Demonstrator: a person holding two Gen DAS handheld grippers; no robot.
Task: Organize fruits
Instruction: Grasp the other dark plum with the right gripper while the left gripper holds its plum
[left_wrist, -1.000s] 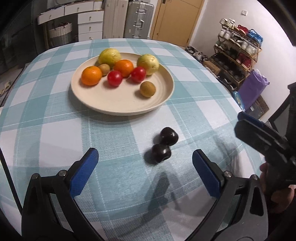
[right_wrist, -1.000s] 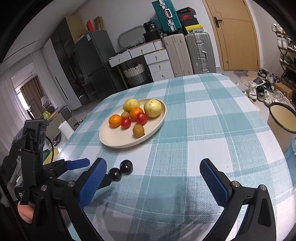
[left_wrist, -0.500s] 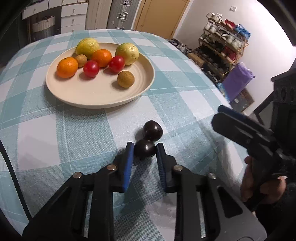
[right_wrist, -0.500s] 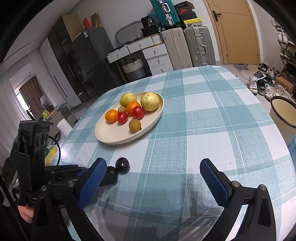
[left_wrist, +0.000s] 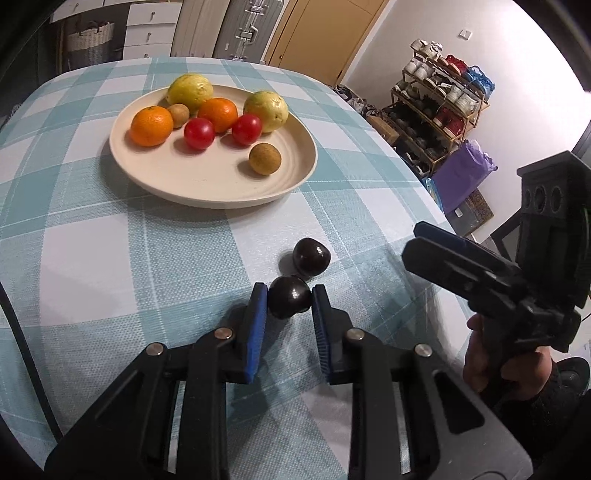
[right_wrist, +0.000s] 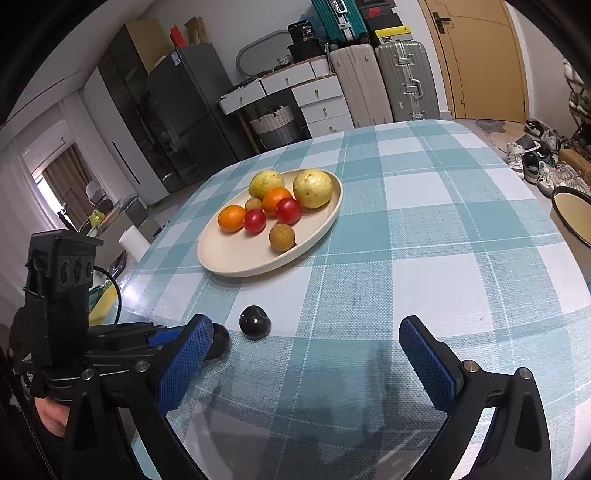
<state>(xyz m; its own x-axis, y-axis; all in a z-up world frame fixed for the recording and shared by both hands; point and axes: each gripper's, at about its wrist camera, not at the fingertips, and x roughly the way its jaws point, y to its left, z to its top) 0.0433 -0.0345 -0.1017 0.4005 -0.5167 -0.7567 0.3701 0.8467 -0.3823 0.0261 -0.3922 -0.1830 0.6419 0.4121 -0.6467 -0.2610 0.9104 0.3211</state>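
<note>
The near dark plum (left_wrist: 289, 302) is sitting between the blue pads of the left tool (left_wrist: 288, 301), which is pinching it from both sides just above the checked surface (left_wrist: 110, 258). From the right wrist view this plum (right_wrist: 218, 341) is showing only partly behind the right tool's left pad. The second dark plum (left_wrist: 311, 257) is lying on the cloth just beyond the first, close to it; whether the two are touching cannot be told. Both are lying near the surface's near edge.

The right tool (right_wrist: 306, 363) is standing spread wide, its pads gripping nothing, hovering over the near part of the surface. In the left wrist view it (left_wrist: 432, 243) is appearing at the right, held by a hand (left_wrist: 491, 362).

Further toward the far edge, a cream plate (left_wrist: 207, 192) is holding two yellow-green guavas (left_wrist: 190, 88), two oranges (left_wrist: 151, 125), two red tomatoes (left_wrist: 199, 133) and two small brown fruits (left_wrist: 264, 158). The plate is standing well apart from the plums.

Off the surface, a shoe rack (left_wrist: 439, 107) is standing by the wall, and suitcases (right_wrist: 406, 81) are standing beside a door (right_wrist: 476, 55).
</note>
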